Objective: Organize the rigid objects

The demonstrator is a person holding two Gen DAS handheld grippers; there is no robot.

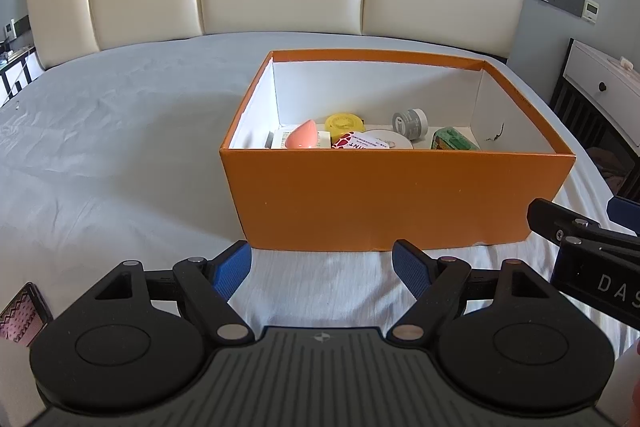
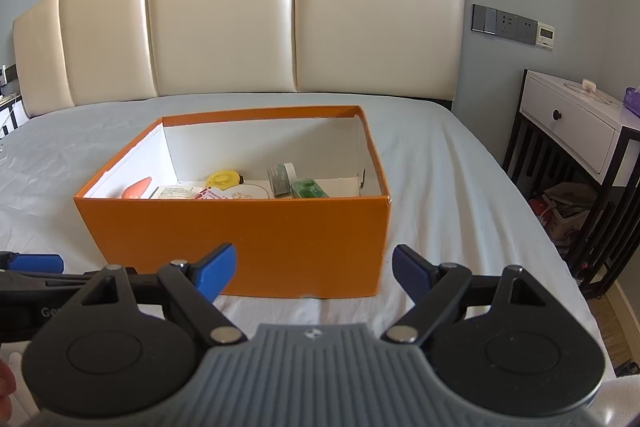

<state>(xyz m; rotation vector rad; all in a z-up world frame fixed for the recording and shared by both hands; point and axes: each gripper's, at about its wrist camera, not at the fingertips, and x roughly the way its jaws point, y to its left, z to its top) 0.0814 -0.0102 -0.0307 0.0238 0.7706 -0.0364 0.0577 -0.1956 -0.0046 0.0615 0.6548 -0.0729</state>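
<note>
An open orange box with white inner walls stands on the bed; it also shows in the right wrist view. Inside lie a pink teardrop-shaped object, a yellow round case, a grey tape roll, a green box, a white disc and a red-and-white packet. My left gripper is open and empty, just in front of the box's near wall. My right gripper is open and empty, also in front of the box.
A pink patterned object lies at the lower left edge of the left wrist view. A cream padded headboard stands behind the bed. A white nightstand with a dark frame stands right of the bed.
</note>
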